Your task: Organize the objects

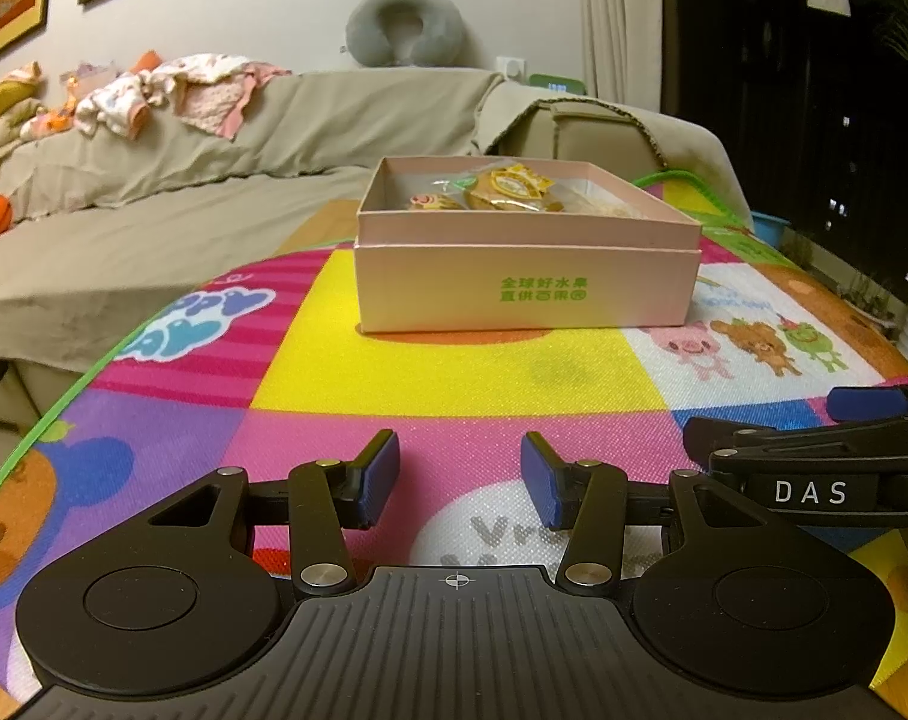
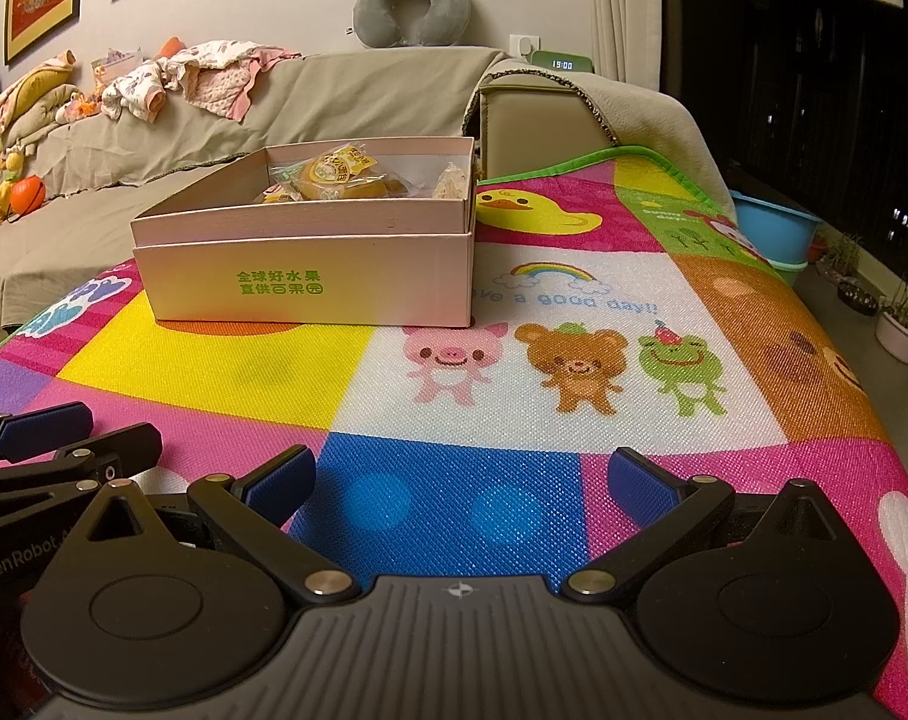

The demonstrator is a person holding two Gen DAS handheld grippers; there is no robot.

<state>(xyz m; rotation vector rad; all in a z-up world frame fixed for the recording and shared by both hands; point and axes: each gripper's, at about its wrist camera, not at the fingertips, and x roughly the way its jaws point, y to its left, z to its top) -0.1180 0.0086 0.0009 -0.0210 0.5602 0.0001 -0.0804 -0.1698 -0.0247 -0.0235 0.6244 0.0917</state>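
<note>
Two grippers, left gripper (image 1: 460, 477) and right gripper (image 2: 461, 483), hover low, blue-padded fingers spread, empty; the square pink cardboard box (image 2: 310, 276) of crinkly wrapped pastries (image 2: 328, 177) sits toward the woven play mat's (image 2: 574, 408) far edge.

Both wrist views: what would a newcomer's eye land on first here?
The pink box stands open in the middle of the bright cartoon play mat, with wrapped snacks inside. Both the left gripper and the right gripper sit open and empty in the foreground, short of the box. A draped sofa lies behind.
</note>
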